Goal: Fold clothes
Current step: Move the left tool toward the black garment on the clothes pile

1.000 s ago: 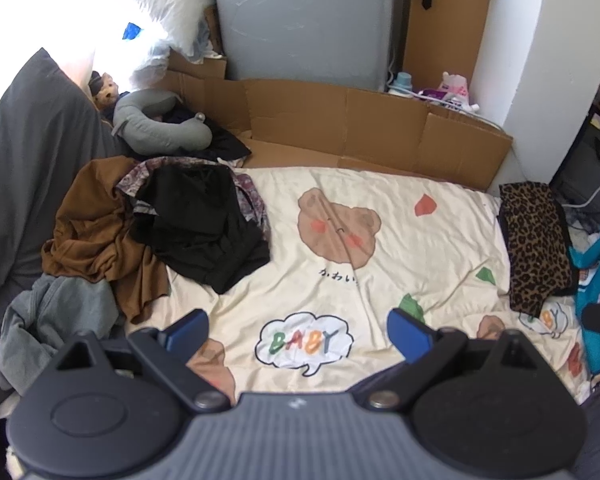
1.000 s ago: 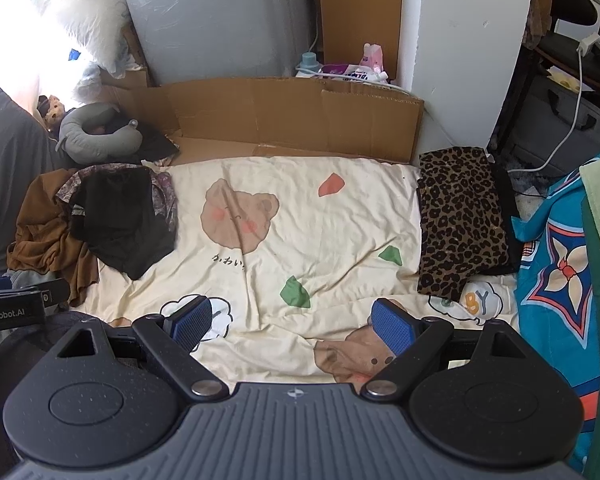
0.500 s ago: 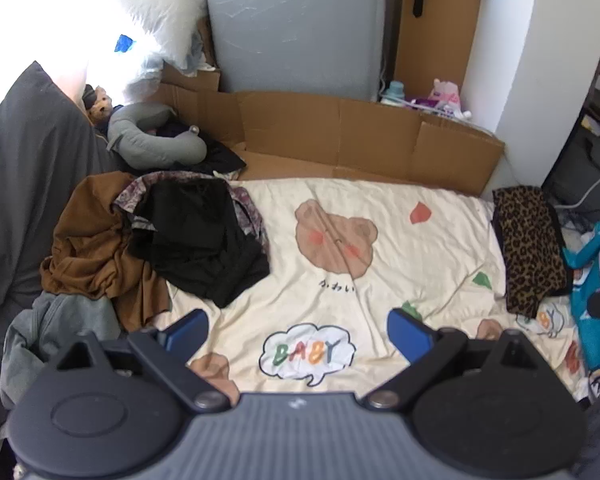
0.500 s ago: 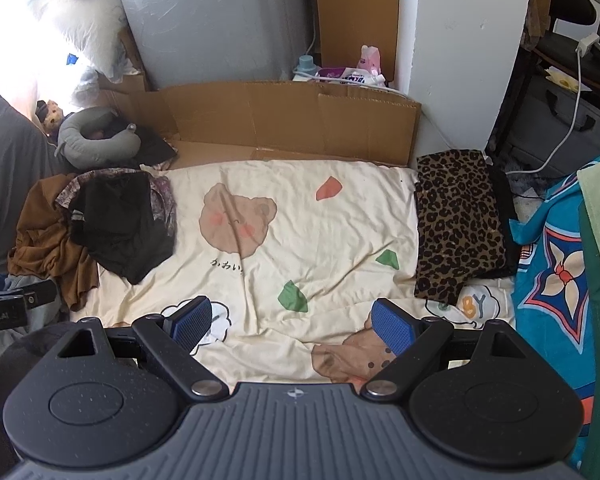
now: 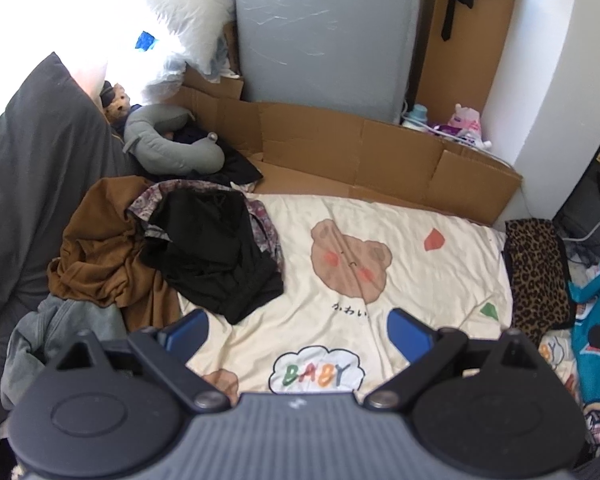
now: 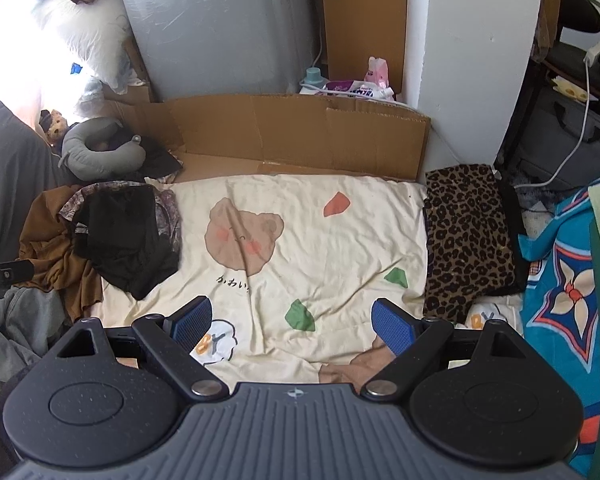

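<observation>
Left gripper (image 5: pixel 298 330) and right gripper (image 6: pixel 292 318) agape, cream sheet (image 6: pixel 320 248) mostly bare, clothes pile (image 5: pixel 180 240) perhaps overhanging its left edge

Both grippers empty, jaws wide.
Left gripper (image 5: pixel 298 330) and right gripper (image 6: pixel 292 320) hover level, blue pads spread apart, gripping nothing.

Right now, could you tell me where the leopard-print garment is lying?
The leopard-print garment lies folded at the right edge of the cream bear-print blanket, between it and the blue patterned fabric, just in front of the cardboard.
</observation>
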